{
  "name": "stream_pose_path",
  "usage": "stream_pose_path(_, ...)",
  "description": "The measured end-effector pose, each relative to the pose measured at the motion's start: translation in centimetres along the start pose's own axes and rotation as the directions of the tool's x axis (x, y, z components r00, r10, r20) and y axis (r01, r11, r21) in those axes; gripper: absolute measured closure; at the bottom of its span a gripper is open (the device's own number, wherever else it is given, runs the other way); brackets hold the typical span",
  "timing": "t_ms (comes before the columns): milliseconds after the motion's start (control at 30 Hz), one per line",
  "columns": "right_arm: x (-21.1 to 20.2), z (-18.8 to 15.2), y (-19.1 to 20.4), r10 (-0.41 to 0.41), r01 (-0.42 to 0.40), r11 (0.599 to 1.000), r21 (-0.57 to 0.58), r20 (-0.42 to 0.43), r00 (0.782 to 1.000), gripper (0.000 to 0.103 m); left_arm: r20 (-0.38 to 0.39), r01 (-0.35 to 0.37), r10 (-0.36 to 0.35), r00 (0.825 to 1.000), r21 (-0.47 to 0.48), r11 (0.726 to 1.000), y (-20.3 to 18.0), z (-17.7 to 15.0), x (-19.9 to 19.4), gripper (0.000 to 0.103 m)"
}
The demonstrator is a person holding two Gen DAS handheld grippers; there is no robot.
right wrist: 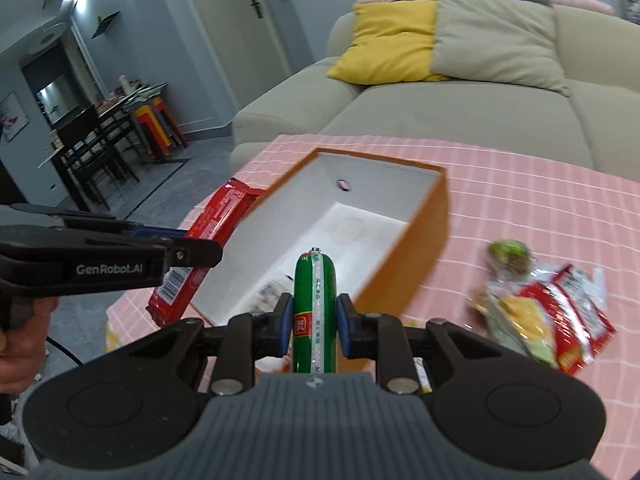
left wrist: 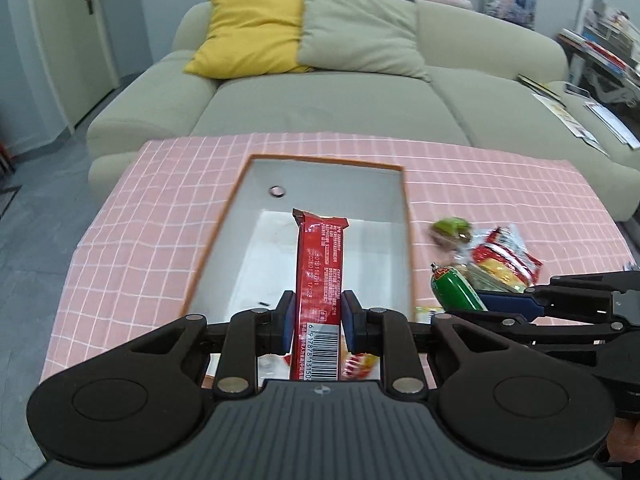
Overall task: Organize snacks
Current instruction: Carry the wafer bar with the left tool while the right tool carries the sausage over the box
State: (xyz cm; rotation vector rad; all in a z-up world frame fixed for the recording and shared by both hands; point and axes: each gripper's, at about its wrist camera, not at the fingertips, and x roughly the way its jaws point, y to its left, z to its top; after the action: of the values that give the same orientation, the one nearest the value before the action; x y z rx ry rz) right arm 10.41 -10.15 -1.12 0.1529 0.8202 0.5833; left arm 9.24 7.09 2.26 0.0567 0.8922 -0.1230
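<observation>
My left gripper [left wrist: 319, 320] is shut on a long red snack bar [left wrist: 320, 272], which sticks out over the orange box [left wrist: 407, 216] with its white inside. From the right wrist view that same red bar [right wrist: 212, 236] hangs beside the box's left wall in the left gripper [right wrist: 200, 246]. My right gripper [right wrist: 314, 322] is shut on a green sausage stick [right wrist: 315, 312] pointing at the orange box [right wrist: 416, 248]. The left view shows the green sausage [left wrist: 456, 290] in the right gripper [left wrist: 486, 300], to the right of the box.
A pile of loose snack packets [right wrist: 548, 316] lies on the pink checked tablecloth [right wrist: 520, 208] right of the box, also seen as a snack pile [left wrist: 492, 252]. A sofa [left wrist: 320, 100] with cushions stands behind the table. A person's hand [right wrist: 20, 344] holds the left gripper.
</observation>
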Motion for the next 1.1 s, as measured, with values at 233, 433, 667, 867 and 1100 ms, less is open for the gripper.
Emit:
stream_pose_path(233, 3.9, 2.0, 2.3, -0.020, 0.014, 0.996, -0.086, -0.065, 0.998, 0.084, -0.042, 0.009, -0.011, 0.999, -0.045, 0.999, 2.4, 1.5, 2.9, 0.077)
stream_pose_path(433, 8.0, 3.1, 3.1, -0.107, 0.081, 0.978, -0.194, -0.125, 0.986, 0.084, -0.116, 0.019, -0.026, 0.993, -0.065, 0.998, 3.5, 2.1, 6.3, 0.077)
stream_pose_path(667, 12.6, 3.6, 3.7, -0.204, 0.114, 0.914, -0.390, -0.198, 0.959, 0.084, -0.236, -0.011, 0.000, 0.972, -0.045, 0.999, 4.7, 1.3, 10.0, 0.077)
stream_pose_path(867, 15.8, 3.1, 3.5, -0.254, 0.086, 0.855, -0.512, -0.268, 0.930, 0.084, -0.307, -0.008, -0.009, 0.952, -0.053, 0.999, 5.7, 0.3, 11.9, 0.077)
stream_pose_path(1100, 18.0, 2.1, 3.0, -0.294, 0.072, 0.832, -0.551, -0.325, 0.899, 0.084, -0.358, -0.001, -0.010, 0.934, -0.031, 1.000, 5.5, -0.4, 13.5, 0.077)
